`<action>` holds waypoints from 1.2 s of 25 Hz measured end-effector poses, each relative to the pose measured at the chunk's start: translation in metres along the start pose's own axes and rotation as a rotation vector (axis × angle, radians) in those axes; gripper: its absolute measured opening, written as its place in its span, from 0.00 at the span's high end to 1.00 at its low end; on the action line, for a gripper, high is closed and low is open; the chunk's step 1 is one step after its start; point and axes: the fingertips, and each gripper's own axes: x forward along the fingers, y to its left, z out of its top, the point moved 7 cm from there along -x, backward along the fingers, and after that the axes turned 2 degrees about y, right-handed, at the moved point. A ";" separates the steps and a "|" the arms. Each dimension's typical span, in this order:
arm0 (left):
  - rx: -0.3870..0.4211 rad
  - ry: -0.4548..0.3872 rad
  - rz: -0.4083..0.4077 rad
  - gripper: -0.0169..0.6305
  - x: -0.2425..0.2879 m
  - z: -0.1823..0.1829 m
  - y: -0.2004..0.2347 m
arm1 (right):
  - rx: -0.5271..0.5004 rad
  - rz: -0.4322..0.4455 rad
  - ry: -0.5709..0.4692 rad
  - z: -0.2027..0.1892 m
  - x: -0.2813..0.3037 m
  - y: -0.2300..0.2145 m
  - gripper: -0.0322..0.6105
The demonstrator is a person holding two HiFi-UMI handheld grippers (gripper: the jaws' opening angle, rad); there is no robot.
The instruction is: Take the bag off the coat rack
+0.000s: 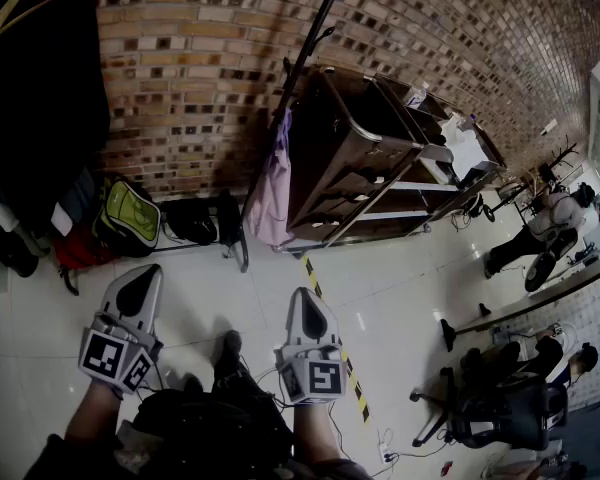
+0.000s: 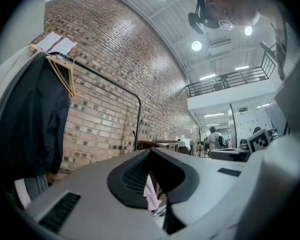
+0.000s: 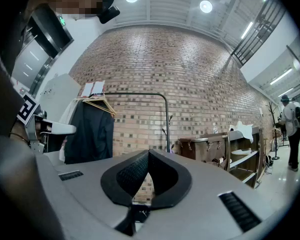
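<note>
Left tongs [image 1: 143, 273] and right tongs [image 1: 306, 296] are clenched, seemingly empty, well apart from the pink bag [image 1: 272, 193].

Left gripper [image 1: 143, 276]: grey shell, black ribbed jaws.
Right gripper [image 1: 306, 296]: same grey shell and black jaws.
Marker cubes [image 1: 115, 358]: behind the jaws, black-and-white squares.
Clothing [image 1: 210, 428]: dark.

Pink bag [image 1: 273, 193], lime-green backpack [image 1: 130, 218], red-brown brick wall [image 1: 200, 58], yellow/blk striped floor tape [image 1: 310, 274].
</note>
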 end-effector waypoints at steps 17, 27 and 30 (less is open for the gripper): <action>0.038 0.002 0.093 0.92 0.115 -0.008 0.037 | 0.037 0.028 -0.073 -0.012 0.138 -0.076 0.93; 0.040 0.017 0.131 0.92 0.226 -0.005 0.048 | 0.057 0.056 -0.060 -0.016 0.238 -0.147 0.93; 0.049 0.029 0.126 0.92 0.263 -0.003 0.046 | 0.061 0.059 -0.051 -0.015 0.263 -0.174 0.93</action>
